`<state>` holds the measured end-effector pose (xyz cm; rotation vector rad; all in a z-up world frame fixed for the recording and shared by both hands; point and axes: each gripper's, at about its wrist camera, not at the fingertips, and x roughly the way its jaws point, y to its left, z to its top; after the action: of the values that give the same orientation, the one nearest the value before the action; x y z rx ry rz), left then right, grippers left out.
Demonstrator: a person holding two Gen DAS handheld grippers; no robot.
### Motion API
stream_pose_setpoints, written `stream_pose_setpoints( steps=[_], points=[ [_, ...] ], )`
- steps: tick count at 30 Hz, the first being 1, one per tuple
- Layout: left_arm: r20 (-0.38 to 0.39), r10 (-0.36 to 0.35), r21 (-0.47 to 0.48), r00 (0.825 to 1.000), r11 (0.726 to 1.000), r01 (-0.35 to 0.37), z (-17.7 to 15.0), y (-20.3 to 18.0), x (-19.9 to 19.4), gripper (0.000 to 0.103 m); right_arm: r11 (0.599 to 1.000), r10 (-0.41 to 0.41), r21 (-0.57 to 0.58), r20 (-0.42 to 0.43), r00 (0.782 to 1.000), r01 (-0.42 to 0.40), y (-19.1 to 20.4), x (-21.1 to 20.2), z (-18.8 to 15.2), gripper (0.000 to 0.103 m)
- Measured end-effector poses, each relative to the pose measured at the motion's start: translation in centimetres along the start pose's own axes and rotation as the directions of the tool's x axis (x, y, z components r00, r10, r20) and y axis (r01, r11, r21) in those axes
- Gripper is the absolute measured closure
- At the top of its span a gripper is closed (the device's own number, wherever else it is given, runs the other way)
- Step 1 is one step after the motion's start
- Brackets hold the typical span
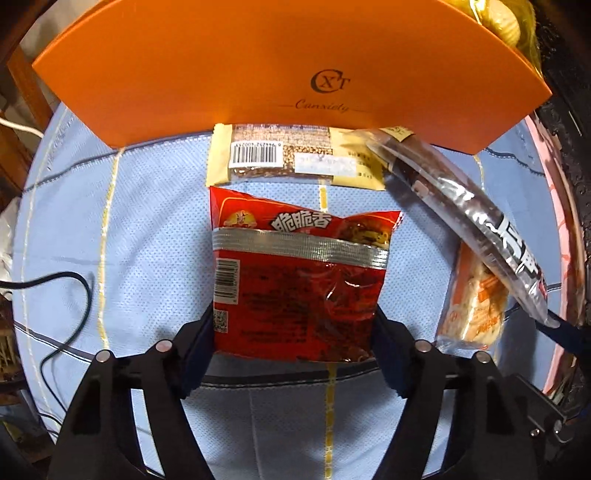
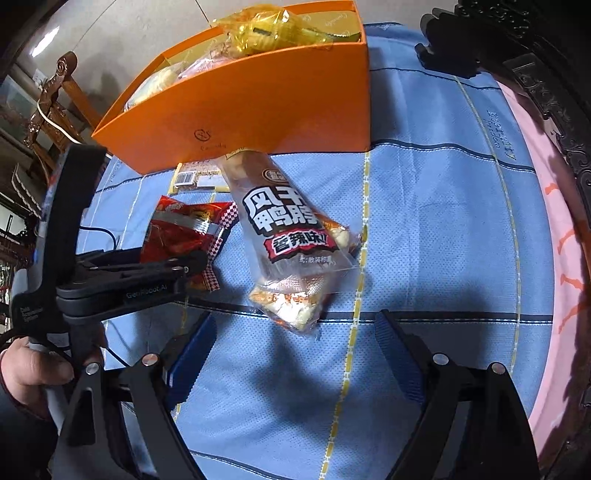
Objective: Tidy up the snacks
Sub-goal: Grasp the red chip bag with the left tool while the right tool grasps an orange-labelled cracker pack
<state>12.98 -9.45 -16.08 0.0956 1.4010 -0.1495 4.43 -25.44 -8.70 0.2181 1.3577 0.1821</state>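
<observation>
Four snack packs lie on the blue cloth [image 2: 424, 229] in front of the orange box [image 2: 258, 107]. Left gripper [image 1: 293, 332] pinches the near end of the red snack bag [image 1: 299, 280] between both fingers. Right gripper [image 2: 295, 354] hangs spread above bare cloth, nothing between its fingers. Yellow barcode packet [image 1: 291, 157] touches the box front. Clear bag with black lettering [image 2: 288, 236] lies tilted over an orange-and-white pack [image 1: 472, 306]. Inside the box: yellow wrapped snacks [image 2: 266, 33], partly hidden by its wall.
</observation>
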Motion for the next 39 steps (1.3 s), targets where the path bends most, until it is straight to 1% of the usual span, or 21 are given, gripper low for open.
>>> stream_pose_setpoints(
  steps=[5,7,11,15,17,18,19,20,21,23,26,28,29,31,33,34,39],
  points=[
    [0.027,0.024,-0.001,0.999,1.000,-0.024,-1.0,2.1,-1.6,0.031,0.999,0.011,0.036,0.021,1.000,-0.012,0.7,1.0,0.5,0.015],
    [0.025,0.039,-0.018,0.999,0.999,-0.039,-1.5,3.1,-2.0,0.031,0.999,-0.005,0.042,0.023,1.000,0.004,1.1,1.6,0.8,0.015],
    [0.008,0.039,-0.079,0.999,0.996,-0.038,-2.5,6.0,-2.3,0.031,0.997,-0.060,0.046,0.024,0.998,0.058,1.5,2.6,1.4,0.015],
    [0.000,0.036,-0.104,0.999,0.994,-0.036,-3.1,7.0,-2.4,0.031,0.991,-0.132,0.036,0.032,0.991,0.131,1.7,3.3,1.7,0.016],
    [-0.004,0.032,-0.106,0.999,0.994,-0.032,-3.3,7.2,-2.3,0.031,0.988,-0.152,0.038,0.026,0.988,0.151,1.5,3.6,1.8,0.016],
    [-0.006,0.031,-0.105,1.000,0.994,-0.031,-3.5,7.5,-2.4,0.031,0.987,-0.159,0.035,0.020,0.987,0.159,1.5,3.8,1.7,0.019],
    [-0.007,0.030,-0.103,1.000,0.994,-0.030,-3.7,7.3,-2.0,0.031,0.986,-0.165,0.022,-0.003,0.986,0.165,1.5,4.3,1.7,0.028],
    [-0.009,0.028,-0.098,1.000,0.995,-0.028,-3.7,7.1,-1.9,0.031,0.988,-0.152,0.012,-0.022,0.988,0.153,1.4,4.7,1.6,0.035],
    [-0.010,0.027,-0.095,1.000,0.995,-0.028,-4.0,7.0,-2.0,0.031,0.988,-0.152,0.009,-0.034,0.988,0.152,1.4,5.0,1.5,0.050],
    [-0.010,0.020,-0.088,1.000,0.996,-0.021,-4.6,7.6,-2.2,0.031,0.984,-0.178,0.005,-0.032,0.984,0.178,1.3,4.6,1.3,0.052],
    [-0.007,0.016,-0.080,1.000,0.997,-0.017,-4.8,7.3,-2.4,0.031,0.988,-0.153,0.026,-0.044,0.987,0.154,0.7,4.1,1.0,0.053],
    [-0.006,0.012,-0.076,1.000,0.997,-0.012,-5.5,7.9,-3.1,0.031,0.990,-0.130,0.045,-0.058,0.990,0.132,0.1,3.5,0.5,0.053],
    [-0.005,0.012,-0.076,1.000,0.997,-0.012,-5.3,7.2,-3.0,0.031,0.991,-0.121,0.051,-0.062,0.991,0.125,-0.2,3.4,0.2,0.053],
    [-0.003,0.009,-0.070,1.000,0.997,-0.009,-5.5,7.2,-3.1,0.031,0.992,-0.103,0.068,-0.074,0.992,0.108,-0.8,2.9,-0.4,0.053],
    [0.001,0.008,-0.060,1.000,0.998,-0.008,-5.7,7.1,-3.5,0.031,0.992,-0.096,0.075,-0.089,0.991,0.103,-1.4,2.4,-1.2,0.053],
    [0.003,0.010,-0.061,1.000,0.998,-0.009,-5.8,6.1,-3.6,0.031,0.992,-0.094,0.078,-0.095,0.991,0.101,-1.7,2.2,-1.6,0.053],
    [0.017,0.008,-0.051,1.000,0.999,-0.007,-6.0,6.0,-4.9,0.031,0.992,-0.084,0.087,-0.123,0.989,0.095,-2.6,0.8,-3.6,0.053]
  ],
)
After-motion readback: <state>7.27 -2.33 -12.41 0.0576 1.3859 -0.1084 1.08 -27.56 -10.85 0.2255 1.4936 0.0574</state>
